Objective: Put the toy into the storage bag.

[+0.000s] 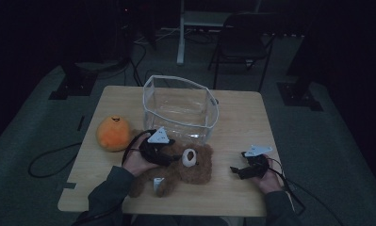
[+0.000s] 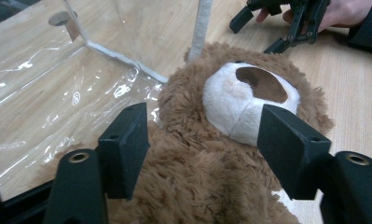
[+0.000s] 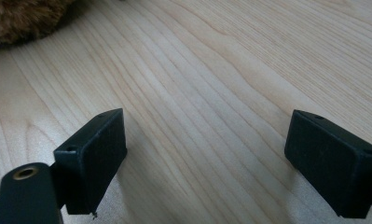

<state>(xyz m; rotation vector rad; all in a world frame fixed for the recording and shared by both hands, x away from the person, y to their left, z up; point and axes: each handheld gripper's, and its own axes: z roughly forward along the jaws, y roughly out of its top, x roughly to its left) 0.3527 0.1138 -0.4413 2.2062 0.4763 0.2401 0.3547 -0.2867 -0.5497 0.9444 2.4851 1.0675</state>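
A brown teddy bear [image 1: 190,165] with a white muzzle lies on its back on the wooden table [image 1: 237,122], just in front of the clear box. My left gripper [image 1: 174,157] is down over the bear's upper body. In the left gripper view its jaws [image 2: 204,144] stand apart on either side of the bear [image 2: 211,116] below the muzzle, at the fur without squeezing it. My right gripper [image 1: 237,170] rests low at the table's right front, open over bare wood [image 3: 211,158]. A bit of the bear's fur [image 3: 20,18] shows at the top left of the right gripper view.
A clear soft-sided plastic box [image 1: 178,108] stands open-topped at the table's middle back. A round orange plush toy [image 1: 113,133] sits at the left. A folding chair [image 1: 244,40] and stands are on the floor behind the table. Cables trail off both sides.
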